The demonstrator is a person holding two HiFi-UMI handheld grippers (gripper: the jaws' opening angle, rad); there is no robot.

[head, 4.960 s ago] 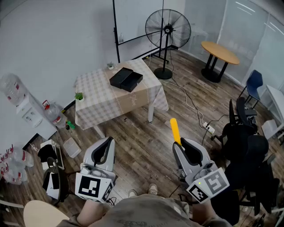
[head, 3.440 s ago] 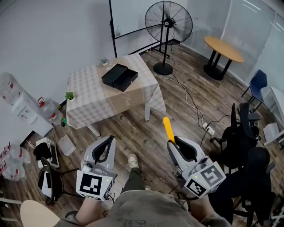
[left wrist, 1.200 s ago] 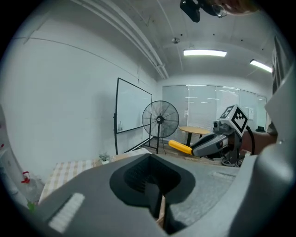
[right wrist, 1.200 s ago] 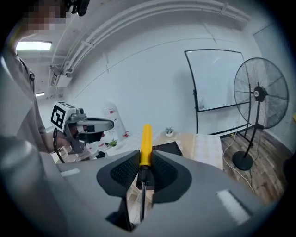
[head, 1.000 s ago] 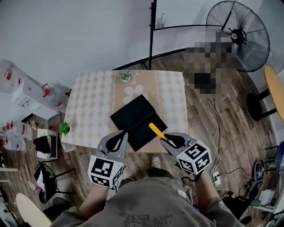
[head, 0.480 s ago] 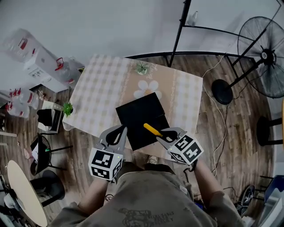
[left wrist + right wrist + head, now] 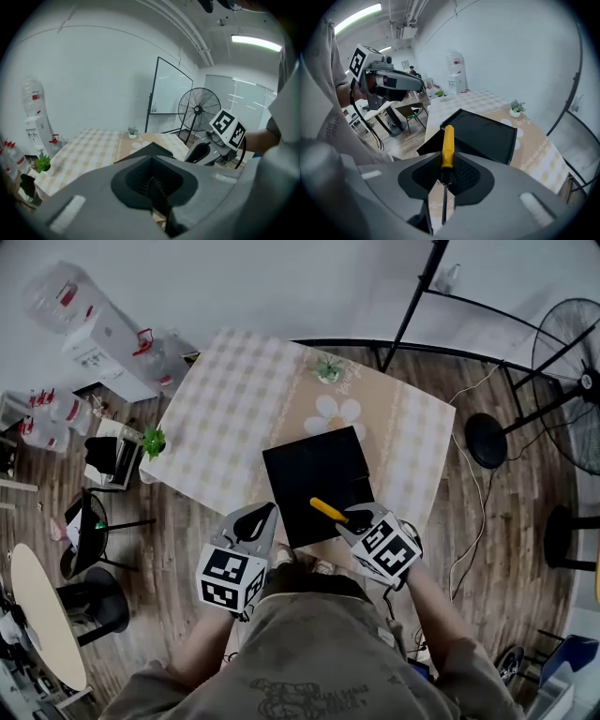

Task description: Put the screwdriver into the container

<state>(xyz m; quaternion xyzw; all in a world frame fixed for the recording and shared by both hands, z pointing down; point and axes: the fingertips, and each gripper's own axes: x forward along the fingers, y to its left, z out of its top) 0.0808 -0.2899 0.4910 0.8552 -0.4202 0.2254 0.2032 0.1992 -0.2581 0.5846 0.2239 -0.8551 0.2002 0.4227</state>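
A yellow-handled screwdriver (image 7: 328, 510) (image 7: 447, 145) sticks forward out of my right gripper (image 7: 357, 519) (image 7: 443, 174), which is shut on it near where handle meets shaft. Its handle hangs over the near edge of the black open container (image 7: 316, 482) (image 7: 482, 132) on the checked table (image 7: 225, 418). My left gripper (image 7: 255, 521) (image 7: 151, 188) is shut with nothing between its jaws, at the table's near edge just left of the container (image 7: 149, 151).
A small potted plant (image 7: 327, 368) stands at the table's far side. A water dispenser (image 7: 98, 348) and bottles sit to the left, a standing fan (image 7: 572, 381) and whiteboard stand at the right. Wooden floor surrounds the table.
I have walked from across the room up to the table. Over the last second the container has come closer, and the screwdriver handle now reaches over its near edge.
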